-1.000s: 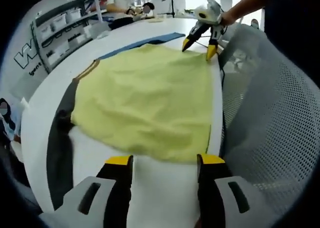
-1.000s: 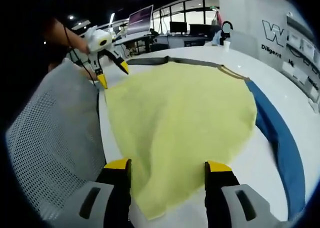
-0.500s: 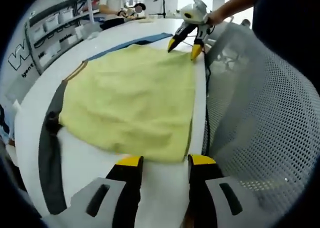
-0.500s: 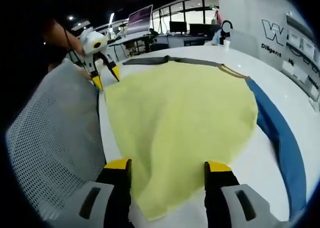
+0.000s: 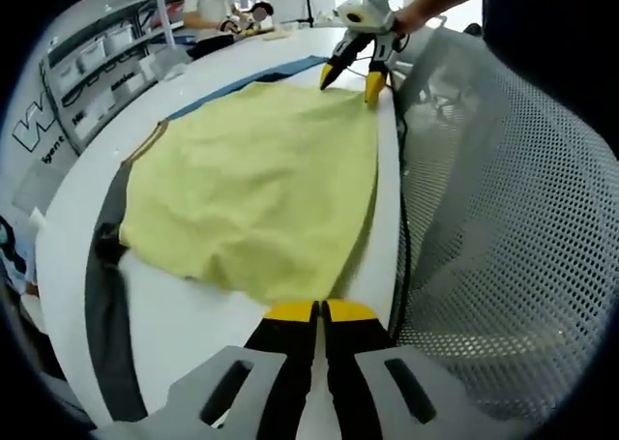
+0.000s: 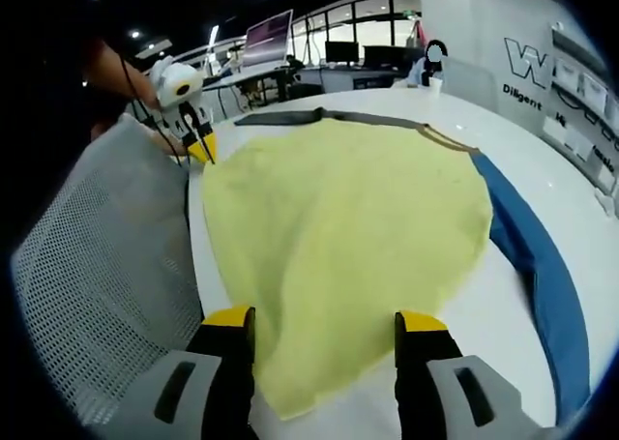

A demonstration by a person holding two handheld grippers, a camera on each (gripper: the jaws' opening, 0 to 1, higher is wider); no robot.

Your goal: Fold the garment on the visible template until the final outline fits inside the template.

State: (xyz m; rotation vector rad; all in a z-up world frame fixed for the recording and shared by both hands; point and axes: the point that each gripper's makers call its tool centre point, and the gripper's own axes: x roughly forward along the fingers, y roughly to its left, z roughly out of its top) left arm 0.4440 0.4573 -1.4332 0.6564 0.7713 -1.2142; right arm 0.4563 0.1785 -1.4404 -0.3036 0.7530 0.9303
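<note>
A yellow garment (image 5: 256, 184) lies spread flat on the white table (image 5: 184, 324), over a template strip that is dark grey (image 5: 102, 295) on one side and blue (image 5: 251, 80) on the other. My left gripper (image 5: 317, 310) is shut on the garment's near hem corner by the table edge. At the far corner my right gripper (image 5: 349, 85) stands open over the cloth. In the right gripper view the garment (image 6: 348, 227) runs between the open jaws of my right gripper (image 6: 325, 326), the blue strip (image 6: 532, 256) curves on the right, and my left gripper (image 6: 201, 150) pinches the far corner.
A grey mesh chair back (image 5: 484, 218) stands close against the table edge beside both grippers, also seen as the mesh chair back (image 6: 97, 285). Shelves with bins (image 5: 106, 48) and a person (image 5: 218, 0) are beyond the table. Desks with monitors (image 6: 271, 36) are farther off.
My left gripper's jaws have gone from open to shut on the garment's hem corner. The right gripper stays open over its corner.
</note>
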